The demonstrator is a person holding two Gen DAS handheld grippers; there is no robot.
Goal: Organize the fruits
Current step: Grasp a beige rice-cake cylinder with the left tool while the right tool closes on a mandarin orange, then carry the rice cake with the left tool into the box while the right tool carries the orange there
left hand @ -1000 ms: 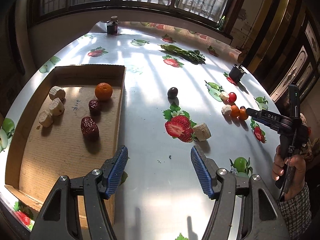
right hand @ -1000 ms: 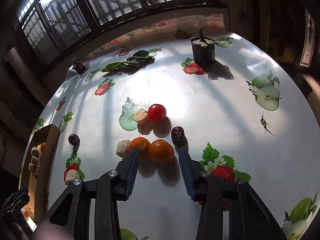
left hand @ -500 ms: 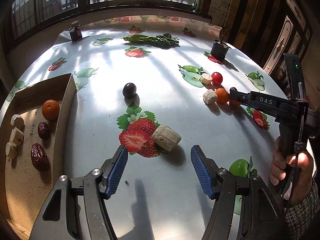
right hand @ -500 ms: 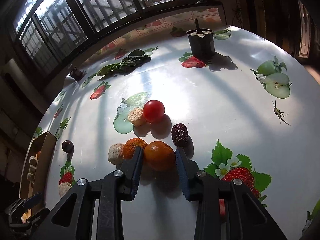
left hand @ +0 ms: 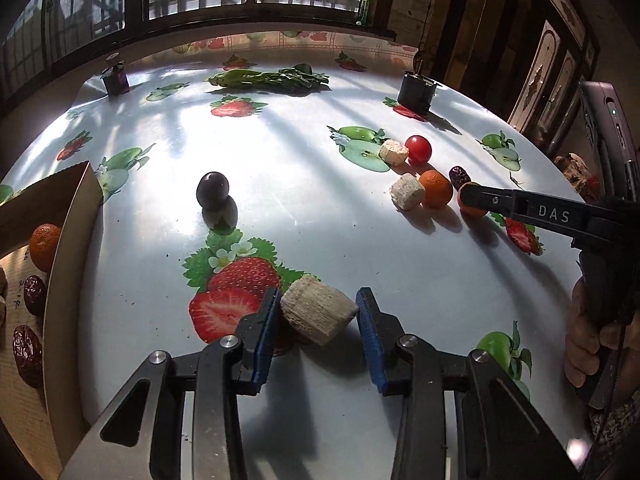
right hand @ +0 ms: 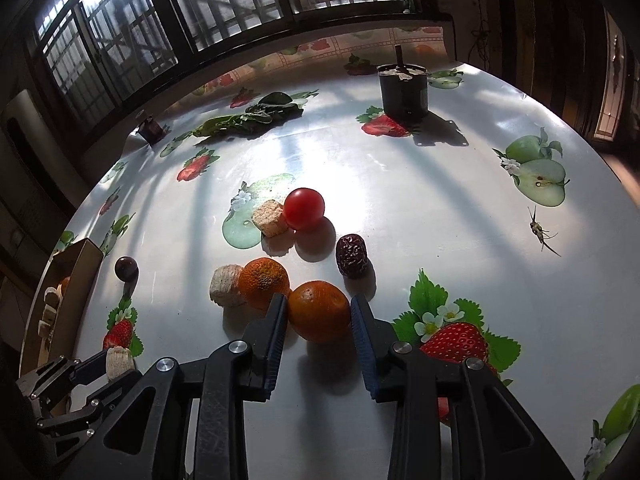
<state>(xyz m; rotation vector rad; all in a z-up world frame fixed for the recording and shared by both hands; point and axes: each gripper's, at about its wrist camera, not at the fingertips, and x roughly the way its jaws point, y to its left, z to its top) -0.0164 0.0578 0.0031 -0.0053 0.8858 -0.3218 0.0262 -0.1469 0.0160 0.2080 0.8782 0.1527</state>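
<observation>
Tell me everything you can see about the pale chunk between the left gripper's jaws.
The pale chunk is a stubby, beige cylinder with a rough, fibrous-looking surface and flat cut ends. It lies tilted on the glossy tablecloth, overlapping a printed strawberry. The left gripper brackets it with blue-padded jaws: the left pad looks to be touching, the right shows a slight gap. It casts a shadow toward the camera.
</observation>
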